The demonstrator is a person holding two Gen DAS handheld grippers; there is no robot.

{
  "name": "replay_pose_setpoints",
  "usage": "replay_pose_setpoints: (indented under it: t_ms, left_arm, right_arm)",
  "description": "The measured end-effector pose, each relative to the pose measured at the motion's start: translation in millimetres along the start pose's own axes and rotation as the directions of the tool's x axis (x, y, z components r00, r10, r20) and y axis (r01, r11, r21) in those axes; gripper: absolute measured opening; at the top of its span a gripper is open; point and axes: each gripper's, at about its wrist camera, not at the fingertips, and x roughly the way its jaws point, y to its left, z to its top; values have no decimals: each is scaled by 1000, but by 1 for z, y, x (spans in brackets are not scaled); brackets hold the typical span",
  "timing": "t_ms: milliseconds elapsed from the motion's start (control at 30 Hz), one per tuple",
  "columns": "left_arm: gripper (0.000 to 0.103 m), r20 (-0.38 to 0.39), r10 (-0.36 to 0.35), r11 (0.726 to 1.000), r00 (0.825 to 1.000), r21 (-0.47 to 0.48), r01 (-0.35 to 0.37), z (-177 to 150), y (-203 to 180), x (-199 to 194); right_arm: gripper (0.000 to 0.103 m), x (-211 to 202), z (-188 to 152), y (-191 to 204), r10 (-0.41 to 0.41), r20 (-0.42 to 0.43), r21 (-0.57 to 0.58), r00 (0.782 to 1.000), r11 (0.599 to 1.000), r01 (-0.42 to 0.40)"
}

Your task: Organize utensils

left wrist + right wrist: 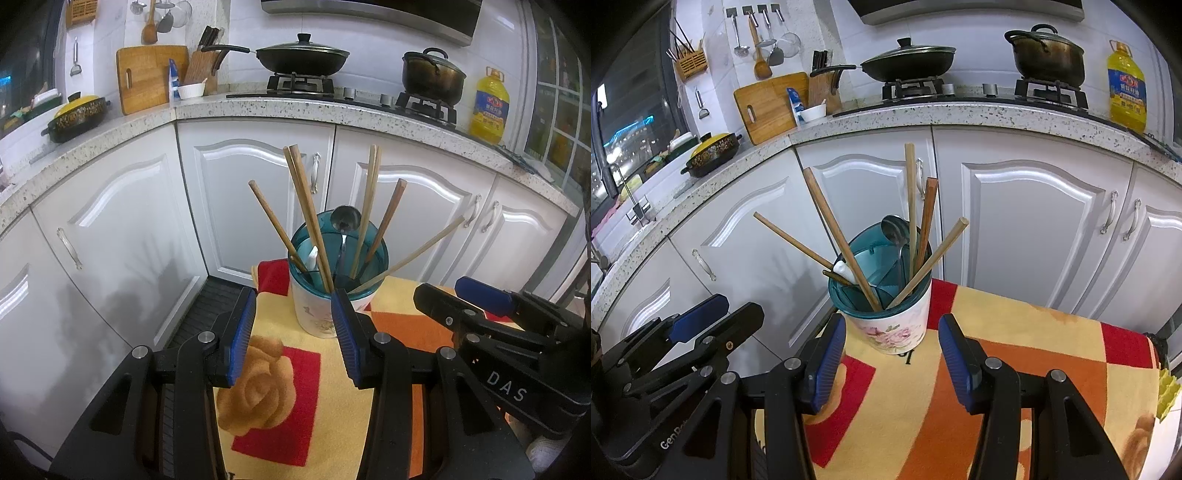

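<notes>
On patterned cloth (pixel 1015 332), utensil holder (pixel 897 328) stands just beyond both spread, empty tongs (pixel 293 328) (pixel 892 354).

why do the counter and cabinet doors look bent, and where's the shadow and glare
Left wrist view: fisheye bows the counter edge; chopsticks' shadow falls on the left cabinet door. Right wrist view: same bowing, black corners, sheen on the cabinet doors.

Two black plastic grippers, left gripper (pixel 293 332) and right gripper (pixel 892 360), are wearing ribbed blue finger pads (pixel 240 336), showing silver screws (pixel 206 336) and white lettering (pixel 506 387).
</notes>
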Motion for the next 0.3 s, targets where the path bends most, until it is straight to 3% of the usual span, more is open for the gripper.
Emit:
replay_pose_setpoints:
  t_ms: [300]
  left_arm:
    - [42, 0, -19, 1000, 1000, 18, 19, -5, -7, 6]
  right_arm:
    - [51, 3, -7, -13, -1, -7, 29, 1000, 1000, 1]
